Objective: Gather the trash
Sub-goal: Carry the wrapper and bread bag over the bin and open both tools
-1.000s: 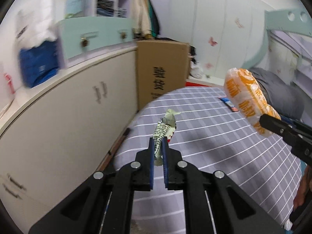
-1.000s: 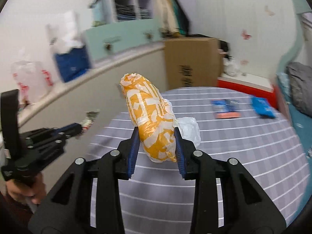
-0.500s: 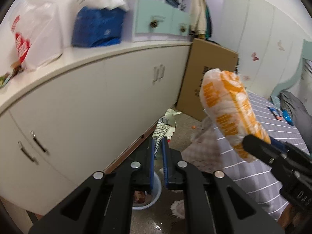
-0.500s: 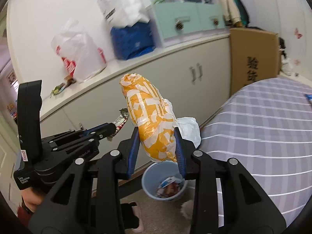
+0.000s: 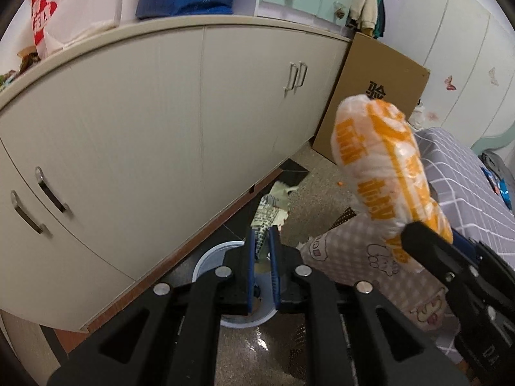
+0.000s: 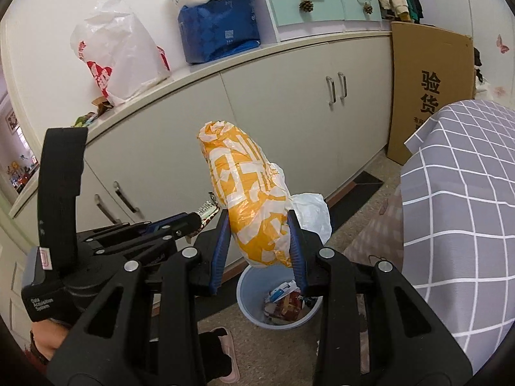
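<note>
Holding both grippers over the floor beside the long cream cabinet (image 6: 273,103), you have trash in each. Your right gripper (image 6: 259,244) is clenched on a bulging orange-and-white plastic bag (image 6: 248,199), its blue pads pressing the bag's lower half; a white plastic tail (image 6: 310,215) bunches behind the right finger. Just below it stands the round pale-blue plastic bin (image 6: 249,292), with wrappers already inside, though the bag and fingers cover part of its rim.

Your left gripper (image 5: 261,241) has a crumpled printed paper wrapper (image 5: 268,214) between its blue pads. Its jaws have just been opening a little, and from the left wrist view you cannot tell whether the pads still press the wrapper or merely flank it. The same bin (image 5: 206,259) sits directly under those fingers, mostly hidden by them.

In the right wrist view only the wrapper's shiny tip (image 6: 209,210) shows past the left gripper's fingers (image 6: 180,222). The grey checked bedspread (image 6: 457,193) is cut off at the right edge.
</note>
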Demonstrator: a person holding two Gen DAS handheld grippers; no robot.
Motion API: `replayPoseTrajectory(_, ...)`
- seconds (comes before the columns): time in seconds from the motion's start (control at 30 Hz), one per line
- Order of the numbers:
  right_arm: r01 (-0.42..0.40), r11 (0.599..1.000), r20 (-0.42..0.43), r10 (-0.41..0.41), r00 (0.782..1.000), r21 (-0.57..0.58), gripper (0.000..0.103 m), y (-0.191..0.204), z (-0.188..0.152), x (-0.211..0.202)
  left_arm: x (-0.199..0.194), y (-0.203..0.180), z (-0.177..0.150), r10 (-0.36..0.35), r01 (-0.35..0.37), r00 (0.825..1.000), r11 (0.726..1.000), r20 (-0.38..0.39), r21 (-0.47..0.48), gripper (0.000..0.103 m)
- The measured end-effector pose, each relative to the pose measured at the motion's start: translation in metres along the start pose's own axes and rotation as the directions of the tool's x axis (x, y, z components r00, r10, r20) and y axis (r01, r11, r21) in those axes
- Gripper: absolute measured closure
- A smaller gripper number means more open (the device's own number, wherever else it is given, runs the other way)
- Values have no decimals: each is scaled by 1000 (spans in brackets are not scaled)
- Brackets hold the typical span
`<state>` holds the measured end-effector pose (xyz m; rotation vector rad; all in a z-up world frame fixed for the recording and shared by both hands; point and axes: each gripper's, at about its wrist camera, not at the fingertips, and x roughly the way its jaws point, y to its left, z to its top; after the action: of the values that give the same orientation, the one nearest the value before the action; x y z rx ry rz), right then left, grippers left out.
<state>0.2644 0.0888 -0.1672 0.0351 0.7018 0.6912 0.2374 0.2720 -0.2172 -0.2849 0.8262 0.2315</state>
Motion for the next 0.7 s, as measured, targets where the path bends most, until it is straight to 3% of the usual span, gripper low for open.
replayPoseTrajectory(0.1,10,1000,-8,-10,1000,10,69,-4,-1,8,8,5,0,-15,14,1000,999,-22,-30,49)
replayPoseTrajectory(0.23,12,1000,-22,-11,1000,18,69,-6,-3,16,6,10,-2,6,-6,1000,999,-2,-36,44)
replayPoseTrajectory(0.7,-1,1000,-35,1,999,9,69,5,-2,21,-5,23,-2,19,-18,1000,998,9,-64,44)
